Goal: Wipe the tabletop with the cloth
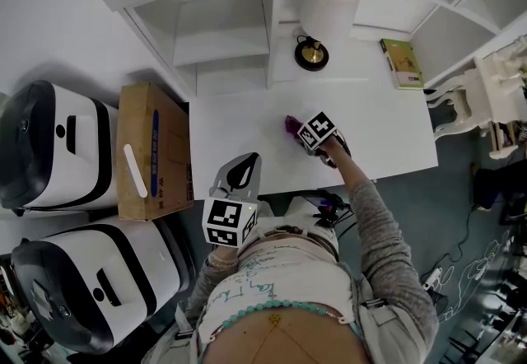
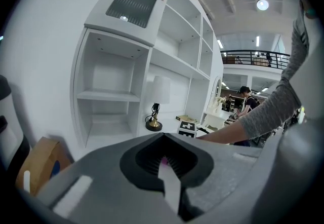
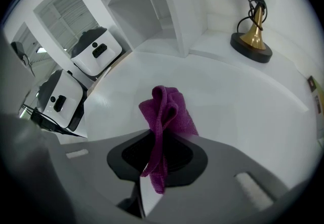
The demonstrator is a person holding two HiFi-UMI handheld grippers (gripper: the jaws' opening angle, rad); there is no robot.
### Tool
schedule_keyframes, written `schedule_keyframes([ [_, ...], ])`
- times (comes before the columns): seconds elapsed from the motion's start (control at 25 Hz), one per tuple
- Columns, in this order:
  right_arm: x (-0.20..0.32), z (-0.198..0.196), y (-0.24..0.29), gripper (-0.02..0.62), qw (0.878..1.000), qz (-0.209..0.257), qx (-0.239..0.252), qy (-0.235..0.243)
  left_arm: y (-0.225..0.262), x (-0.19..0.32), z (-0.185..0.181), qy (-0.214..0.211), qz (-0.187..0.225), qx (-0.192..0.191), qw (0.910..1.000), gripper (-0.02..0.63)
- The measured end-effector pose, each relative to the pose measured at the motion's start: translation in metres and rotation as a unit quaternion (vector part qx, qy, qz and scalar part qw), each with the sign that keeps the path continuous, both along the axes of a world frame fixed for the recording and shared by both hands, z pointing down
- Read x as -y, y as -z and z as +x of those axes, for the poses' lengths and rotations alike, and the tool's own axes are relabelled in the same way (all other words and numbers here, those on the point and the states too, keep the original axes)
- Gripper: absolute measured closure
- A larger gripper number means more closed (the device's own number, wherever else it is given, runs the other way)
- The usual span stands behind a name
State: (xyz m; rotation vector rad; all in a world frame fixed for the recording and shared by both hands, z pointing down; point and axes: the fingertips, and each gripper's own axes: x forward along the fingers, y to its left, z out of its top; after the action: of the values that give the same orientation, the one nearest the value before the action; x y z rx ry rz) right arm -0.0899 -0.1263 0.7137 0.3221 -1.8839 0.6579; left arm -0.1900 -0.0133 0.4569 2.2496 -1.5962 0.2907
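Right gripper jaws clamped on bunched purple cloth at centre of tabletop; lamp base at 12 o'clock; left gripper jaws together, empty, at 7 o'clock off near edge; wiping judged mid-course; no wiped area discernible, remaining share unclear.

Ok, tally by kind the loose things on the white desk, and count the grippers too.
Crumpled purple cloth: 1
White-shaded lamp on a brass base: 1
Green book: 1
Grey two-jaw grippers: 2 (left gripper, right gripper)
Total: 5
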Motion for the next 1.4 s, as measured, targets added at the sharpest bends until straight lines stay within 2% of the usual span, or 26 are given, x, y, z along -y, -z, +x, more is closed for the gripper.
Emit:
schedule_keyframes([
  [1.4,-0.044,-0.099,0.004,0.517,0.996,-0.013,0.035,0.08,-0.009,-0.034,-0.047,0.044,-0.012,0.005,0.999,0.604],
])
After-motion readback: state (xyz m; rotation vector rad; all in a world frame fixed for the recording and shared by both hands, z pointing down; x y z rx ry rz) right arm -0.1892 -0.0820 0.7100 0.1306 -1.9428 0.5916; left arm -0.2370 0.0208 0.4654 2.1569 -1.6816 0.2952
